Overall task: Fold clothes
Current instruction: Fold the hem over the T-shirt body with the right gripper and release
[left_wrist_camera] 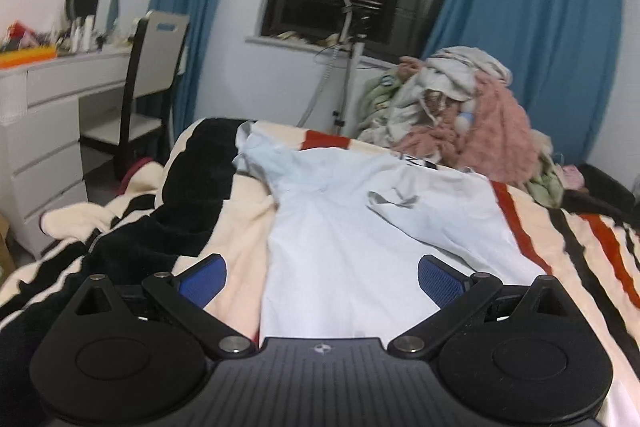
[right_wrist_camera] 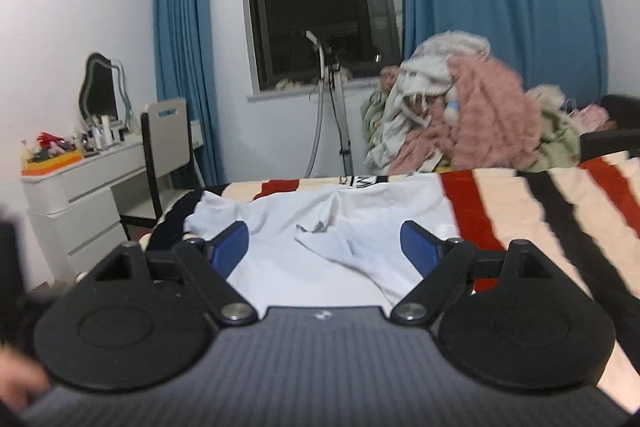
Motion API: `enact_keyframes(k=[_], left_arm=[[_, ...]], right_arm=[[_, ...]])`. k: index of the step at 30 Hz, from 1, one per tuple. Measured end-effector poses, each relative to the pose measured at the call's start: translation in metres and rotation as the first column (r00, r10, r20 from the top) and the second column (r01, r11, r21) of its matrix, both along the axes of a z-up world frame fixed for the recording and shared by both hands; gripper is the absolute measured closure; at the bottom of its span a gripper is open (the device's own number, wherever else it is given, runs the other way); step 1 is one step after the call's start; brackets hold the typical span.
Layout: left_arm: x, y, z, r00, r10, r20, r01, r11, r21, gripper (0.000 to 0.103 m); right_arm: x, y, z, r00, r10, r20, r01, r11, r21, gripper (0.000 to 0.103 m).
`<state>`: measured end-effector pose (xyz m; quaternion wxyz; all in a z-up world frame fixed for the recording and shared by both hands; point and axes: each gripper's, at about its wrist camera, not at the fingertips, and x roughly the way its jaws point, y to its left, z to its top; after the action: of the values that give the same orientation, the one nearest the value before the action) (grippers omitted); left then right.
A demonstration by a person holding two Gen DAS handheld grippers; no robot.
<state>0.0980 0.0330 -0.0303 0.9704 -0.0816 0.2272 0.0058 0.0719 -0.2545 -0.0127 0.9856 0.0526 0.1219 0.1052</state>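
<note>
A pale blue-white T-shirt [left_wrist_camera: 360, 227] lies spread on the striped blanket [left_wrist_camera: 560, 247], collar end far, with one sleeve [left_wrist_camera: 404, 201] folded over onto the body. My left gripper [left_wrist_camera: 320, 277] hovers over the shirt's near hem, jaws wide apart, nothing between its blue pads [left_wrist_camera: 440, 283]. In the right wrist view the same shirt [right_wrist_camera: 320, 227] lies ahead and below. My right gripper [right_wrist_camera: 324, 247] stands open above it, apart from the cloth, its blue pads [right_wrist_camera: 418, 243] empty.
A heap of unfolded clothes [left_wrist_camera: 460, 115], pink, white and green, sits at the bed's far side under blue curtains [left_wrist_camera: 540, 27]. A white dresser [left_wrist_camera: 44, 131] and chair [left_wrist_camera: 148, 75] stand left of the bed. A garment steamer pole [right_wrist_camera: 332, 115] stands by the window.
</note>
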Motion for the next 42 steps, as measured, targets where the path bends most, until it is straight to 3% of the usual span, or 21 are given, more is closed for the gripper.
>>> enact_keyframes(k=[3, 5, 10, 16, 20, 24, 30, 36, 39, 42], left_arm=[[-0.027, -0.016, 0.006, 0.999, -0.032, 0.023, 0.031, 0.999, 0.037, 0.000], [-0.037, -0.028, 0.008, 0.998, -0.058, 0.036, 0.055, 0.996, 0.068, 0.000], [-0.052, -0.053, 0.007, 0.992, -0.110, 0.064, 0.101, 0.986, 0.133, 0.001], [-0.067, -0.071, -0.008, 0.986, -0.163, -0.021, 0.164, 0.978, 0.127, 0.002], [-0.074, -0.086, -0.014, 0.971, -0.225, -0.079, 0.233, 0.965, 0.119, 0.006], [-0.079, -0.118, -0.012, 0.948, -0.290, -0.128, 0.300, 0.952, 0.065, 0.012], [-0.092, -0.204, -0.007, 0.885, -0.424, -0.194, 0.433, 0.901, 0.006, 0.033], [-0.100, -0.289, -0.012, 0.769, -0.600, -0.221, 0.591, 0.799, -0.113, 0.054], [-0.109, -0.319, -0.024, 0.736, -0.630, -0.247, 0.635, 0.770, -0.072, 0.055], [-0.121, -0.332, -0.043, 0.712, -0.643, -0.282, 0.669, 0.744, -0.006, 0.054]], right_arm=[[-0.056, -0.007, -0.012, 0.999, -0.010, 0.031, 0.010, 1.000, -0.013, 0.019], [-0.070, -0.008, -0.016, 0.999, -0.005, 0.042, 0.007, 0.999, -0.037, 0.019], [-0.072, -0.015, -0.009, 0.995, -0.044, 0.092, 0.048, 0.998, -0.042, 0.019], [-0.065, -0.062, 0.001, 0.987, -0.151, 0.062, 0.146, 0.986, 0.085, 0.019], [-0.069, -0.113, 0.010, 0.960, -0.273, 0.065, 0.257, 0.948, 0.186, 0.019], [-0.075, -0.161, 0.007, 0.906, -0.420, 0.059, 0.395, 0.887, 0.241, 0.018], [-0.083, -0.200, -0.006, 0.838, -0.544, 0.034, 0.505, 0.799, 0.326, 0.018], [-0.101, -0.216, -0.013, 0.721, -0.687, 0.087, 0.614, 0.693, 0.378, 0.018], [-0.110, -0.231, -0.020, 0.675, -0.734, 0.072, 0.642, 0.633, 0.433, 0.017], [-0.111, -0.245, -0.031, 0.660, -0.751, 0.022, 0.648, 0.585, 0.488, 0.017]])
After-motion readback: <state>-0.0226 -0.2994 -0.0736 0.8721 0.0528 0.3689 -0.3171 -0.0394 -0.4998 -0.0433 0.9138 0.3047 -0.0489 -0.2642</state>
